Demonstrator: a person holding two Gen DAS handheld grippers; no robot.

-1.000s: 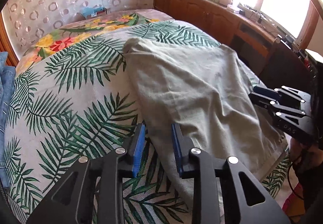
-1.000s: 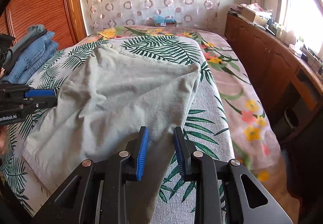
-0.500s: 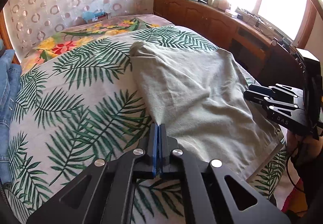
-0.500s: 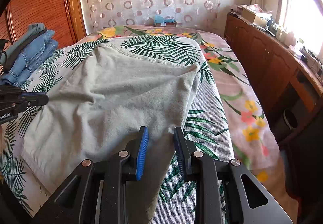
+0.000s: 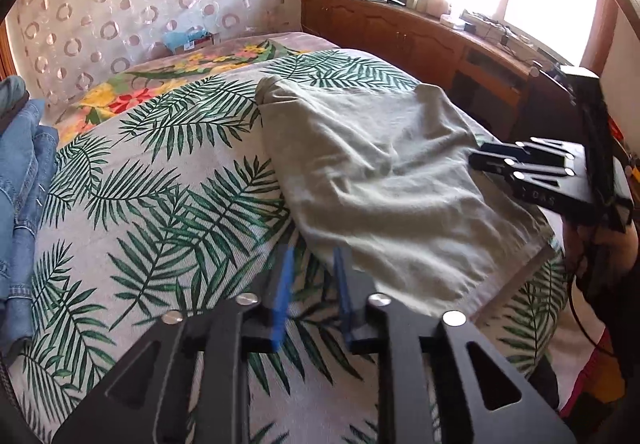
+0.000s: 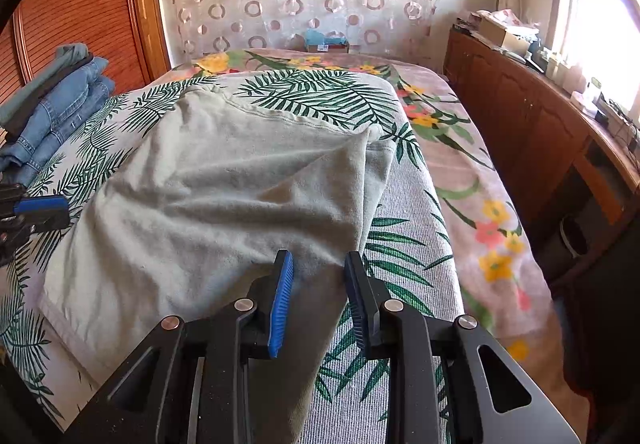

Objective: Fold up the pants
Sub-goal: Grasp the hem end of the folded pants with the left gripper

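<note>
so i am part way through folding the pants [image 6: 224, 200]. they are pale green-grey and lie on the bed [image 6: 412, 244], on the cover with the green leaves. one part is already laid over the rest, so they look like a wide flat shape, a bit lumpy in the middle. one long end hangs down off the front of the bed, right under my right tongs [image 6: 318, 268].

my right tongs are open, with a gap between the two blue pads. the hanging end of the pants is seen through that gap, but the pads do not pinch it. i hold nothing there.

my left tongs [image 5: 312, 268] are open too. they look blurry, so i cannot say just how wide. they hang over the leafy cover, just beside the near left edge of the pants, and they hold nothing.

i think the next step is to grab the low end of the pants with both tongs and bring it up over the top part. for that i need to go down to the cloth, put each pair of pads around an edge, and shut them well. the cloth is soft and floppy, so it may slip or bunch up if i grab too little.

i see no box or basket that is part of this job. a pile of blue jeans [image 6: 60, 104] sits on the left side of the bed, well apart from the pants. a brown cabinet [image 6: 532, 132] by the window has small things on top, too small to tell.
</note>
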